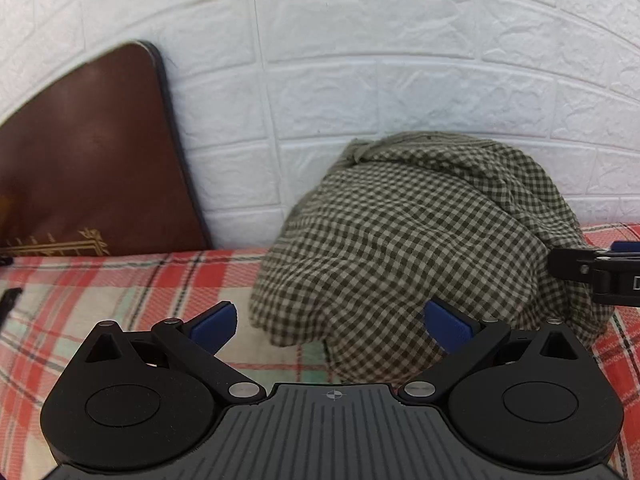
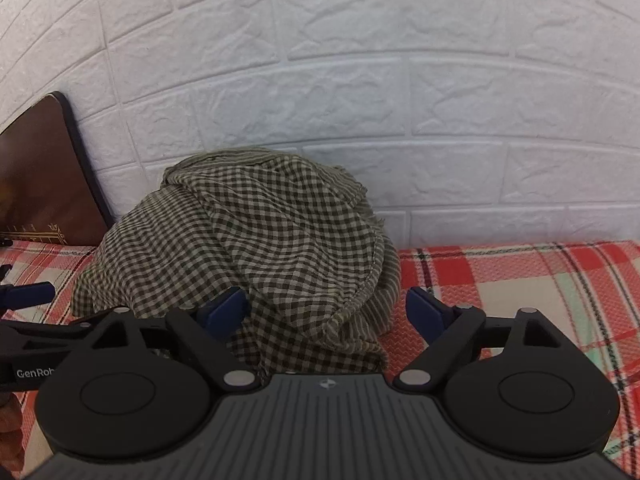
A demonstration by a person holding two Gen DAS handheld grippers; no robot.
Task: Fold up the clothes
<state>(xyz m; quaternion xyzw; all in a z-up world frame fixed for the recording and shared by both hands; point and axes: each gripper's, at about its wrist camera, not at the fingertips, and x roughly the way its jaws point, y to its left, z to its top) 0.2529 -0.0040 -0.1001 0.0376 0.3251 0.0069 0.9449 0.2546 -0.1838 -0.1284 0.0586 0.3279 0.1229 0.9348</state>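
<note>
Both tongs stand spread and empty. The left gripper [image 1: 330, 326] and the right gripper [image 2: 326, 314] point down at the checked cloth [image 1: 420, 240], heaped against the white brick wall [image 1: 360, 60] on the plaid sheet [image 1: 120, 280]. Its near edge lies between each pair of fingers. Judgement: the step is the first pick; each tong should pinch one distinct hem corner, a single layer, well apart.
</note>
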